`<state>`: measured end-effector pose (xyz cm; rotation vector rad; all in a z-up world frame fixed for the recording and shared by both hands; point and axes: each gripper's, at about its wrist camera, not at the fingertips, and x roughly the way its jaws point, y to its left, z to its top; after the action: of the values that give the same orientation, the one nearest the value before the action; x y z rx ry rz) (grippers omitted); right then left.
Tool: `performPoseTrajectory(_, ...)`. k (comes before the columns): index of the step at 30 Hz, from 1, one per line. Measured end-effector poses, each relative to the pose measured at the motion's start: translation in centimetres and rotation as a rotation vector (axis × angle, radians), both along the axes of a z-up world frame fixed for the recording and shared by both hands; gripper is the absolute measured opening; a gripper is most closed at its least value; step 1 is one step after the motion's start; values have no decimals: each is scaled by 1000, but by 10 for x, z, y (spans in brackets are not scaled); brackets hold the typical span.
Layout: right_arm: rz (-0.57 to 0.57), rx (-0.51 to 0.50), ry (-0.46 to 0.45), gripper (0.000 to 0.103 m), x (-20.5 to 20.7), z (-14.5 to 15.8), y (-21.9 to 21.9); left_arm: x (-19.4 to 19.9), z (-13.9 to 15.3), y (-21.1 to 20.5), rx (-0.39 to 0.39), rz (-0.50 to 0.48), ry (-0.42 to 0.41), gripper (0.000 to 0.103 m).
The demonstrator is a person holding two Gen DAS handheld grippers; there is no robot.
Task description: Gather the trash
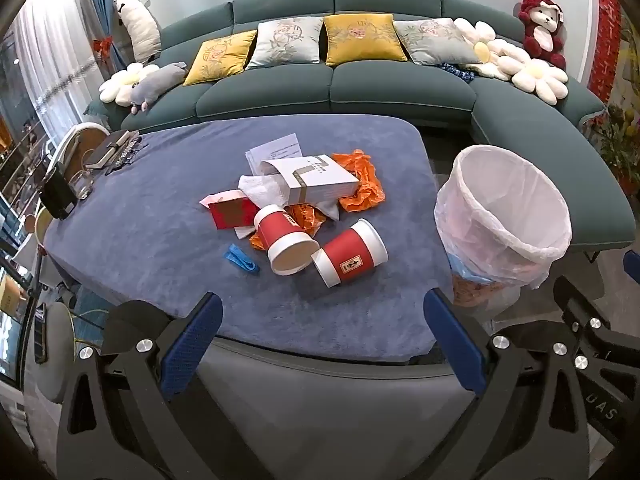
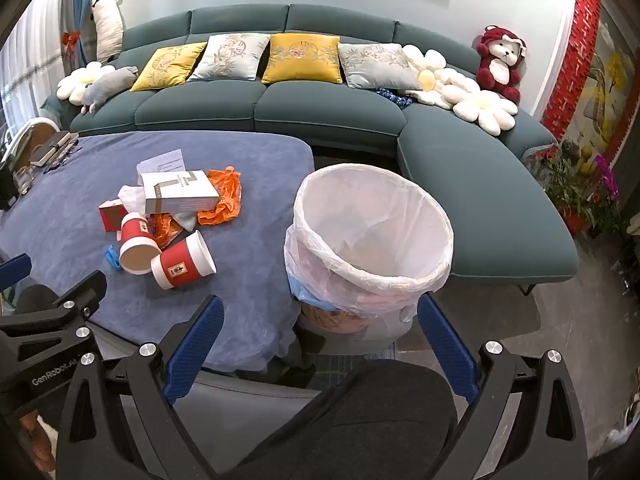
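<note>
Left gripper (image 1: 322, 326): held above the near edge of the table, pointed downward; its blue-padded fingers (image 1: 196, 344) are spread wide and nothing is held between them.
Right gripper (image 2: 320, 328): spread wide as well, nothing pinched; in its own view the bin is framed between the two fingers but is not touched.
Table (image 1: 160, 200): covered by a blue-grey cloth; the trash is gathered at its middle.
Trash pile: seen at 12 o'clock from the left gripper and at 10 o'clock from the right gripper.
Paper cups: two red-and-white cups lie on their sides, touching; one cup (image 1: 285, 242) shows its open mouth, the other cup (image 1: 350, 254) lies at 3 o'clock of it.
Box (image 1: 314, 180): white and grey, laid flat at 12 o'clock of the cups, resting on crumpled tissue (image 1: 262, 192).
Orange wrapper (image 1: 366, 184): crumpled at 3 o'clock of the box, partly tucked under it.
Printed sheet (image 1: 276, 148): at 12 o'clock of the pile, partly covered by the box.
Red packet (image 1: 234, 212): at 9 o'clock of the cups.
Blue clip (image 1: 240, 261): at 8 o'clock of the cups, just apart from them.
Bin (image 2: 372, 240): lined with a white bag, placed on the floor just beside the table's right edge; nothing can be made out inside it.
Sofa (image 1: 332, 92): teal, behind the table, with cushions and soft toys laid along it.
</note>
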<state>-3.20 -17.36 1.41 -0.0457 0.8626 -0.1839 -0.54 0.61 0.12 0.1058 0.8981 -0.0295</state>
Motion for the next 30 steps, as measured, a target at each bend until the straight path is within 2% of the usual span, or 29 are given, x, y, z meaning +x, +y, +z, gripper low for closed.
performPoseTrajectory(30, -3, 0, -3, 93, 0, -2, -3, 1, -2, -5, 2, -27, 17, 96)
